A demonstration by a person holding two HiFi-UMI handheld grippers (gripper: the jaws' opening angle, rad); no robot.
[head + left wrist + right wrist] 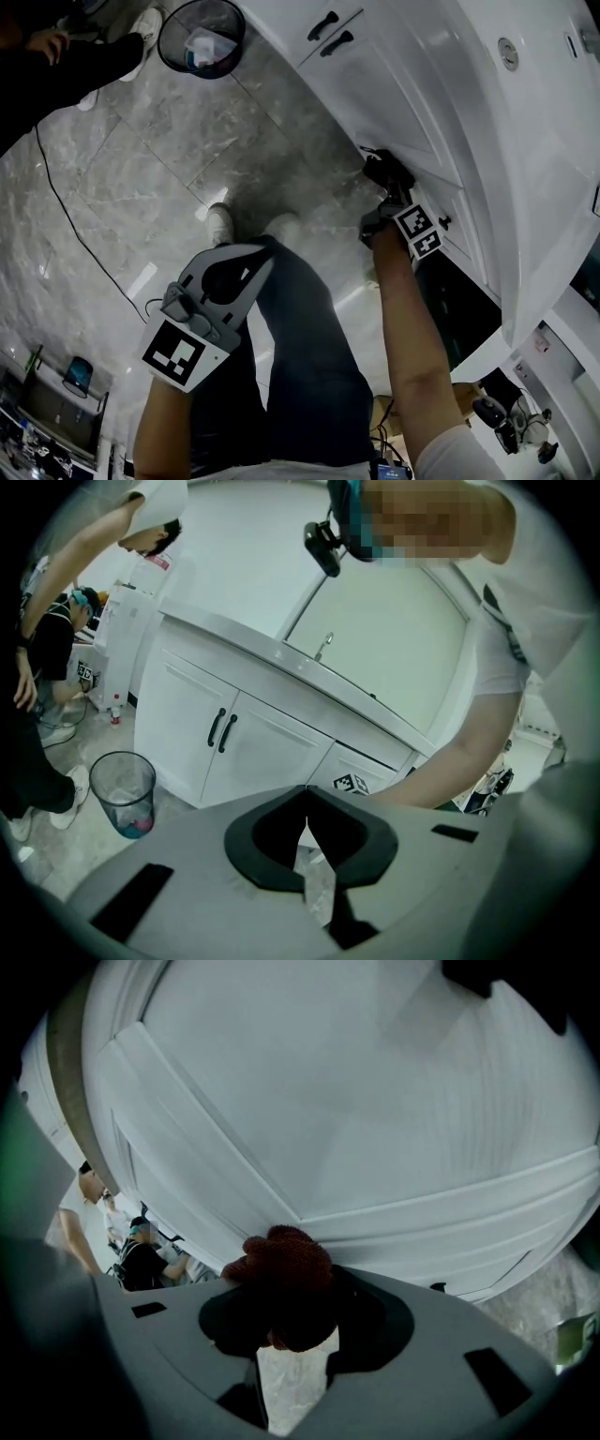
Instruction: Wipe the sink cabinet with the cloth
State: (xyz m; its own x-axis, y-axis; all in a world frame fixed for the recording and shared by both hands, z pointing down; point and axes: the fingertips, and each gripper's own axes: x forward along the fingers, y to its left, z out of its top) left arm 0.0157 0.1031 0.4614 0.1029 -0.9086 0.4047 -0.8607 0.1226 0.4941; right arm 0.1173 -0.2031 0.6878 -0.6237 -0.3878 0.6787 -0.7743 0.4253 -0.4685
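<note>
- The cloth point(284, 1269), dark reddish-brown and nubbly, is bunched between the jaws of the right gripper point(387, 186) and is clamped there; in the right gripper view its wad bulges past the jaw tips.
- The cloth is pressed against a white door panel of the sink cabinet point(375, 1101), just below a raised moulding line of that panel.
- In the head view the cloth point(382, 167) is seen low on the cabinet front, touching the door, with the right gripper's marker cube point(418, 231) directly behind it and the bare forearm extended toward it.
- The left gripper point(305, 794) is held well apart from the cloth, back beside the person's legs; its jaws are closed tip to tip with nothing between them.
- In the left gripper view the cabinet is seen from a distance, with two dark door handles point(222, 731) side by side and a faucet point(322, 647) above the counter.
- A waste bin point(201, 37) with crumpled contents stands on the grey marbled floor point(159, 159) near the cabinet's far end.
- A thin black cable point(66, 216) is laid across the floor.
- White shoes point(220, 223) are seen on the floor below the cabinet.
</note>
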